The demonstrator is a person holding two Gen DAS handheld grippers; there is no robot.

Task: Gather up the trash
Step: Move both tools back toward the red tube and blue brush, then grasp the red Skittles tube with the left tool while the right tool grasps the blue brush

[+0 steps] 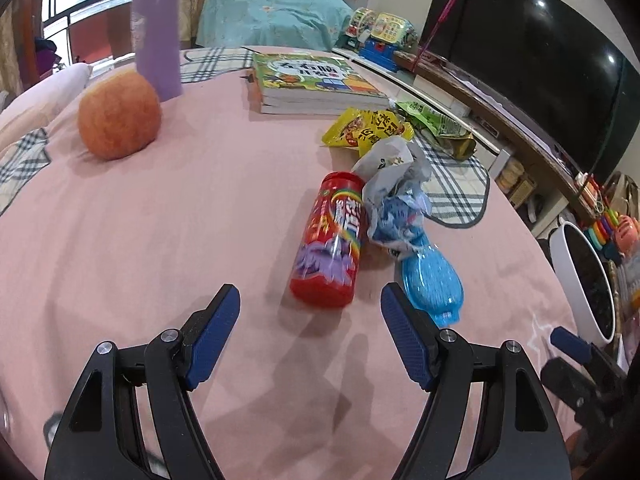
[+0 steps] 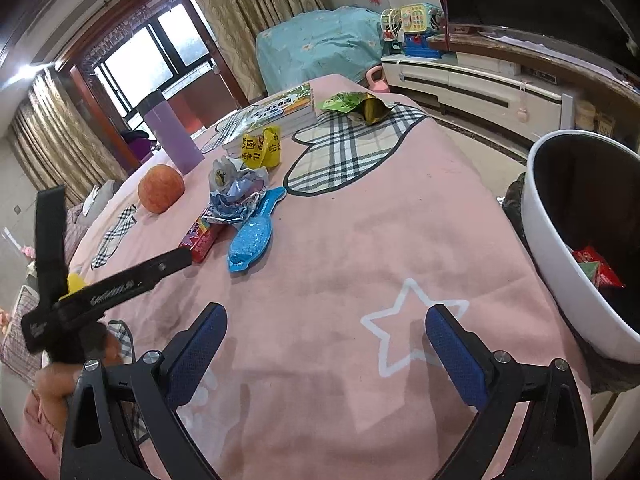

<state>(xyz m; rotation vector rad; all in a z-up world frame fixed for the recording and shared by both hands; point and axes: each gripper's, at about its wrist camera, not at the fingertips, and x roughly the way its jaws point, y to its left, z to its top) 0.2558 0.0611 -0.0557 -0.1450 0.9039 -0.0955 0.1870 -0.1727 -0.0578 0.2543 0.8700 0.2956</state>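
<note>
1. We judged that the collecting step was in hand: the white bin (image 2: 560, 216) stood at the right edge of the right wrist view and already held one red wrapper (image 2: 598, 268), while more trash lay on the pink cloth (image 1: 160, 240).
2. In the left wrist view, the left gripper (image 1: 310, 300) hung over the cloth at the lower middle, its jaws apart and with nothing between them, aimed at the red candy tube (image 1: 330, 240) at the centre.
3. The right gripper (image 2: 326, 326) was at the bottom of its own view, jaws apart and empty, over a white star print.
4. We think the next move called for lowering the left jaws around the tube, which lay on its side and may roll.
5. Our count of trash on the cloth: one red tube, one crumpled white-blue wrapper (image 1: 394, 184) touching it, one yellow snack bag (image 1: 366, 130), one green snack bag (image 1: 434, 120).
6. Other things: two books (image 1: 316, 86) stacked in the upper middle, one purple cup (image 1: 156, 32), one orange fruit (image 1: 119, 114), one blue brush (image 1: 432, 284).
</note>
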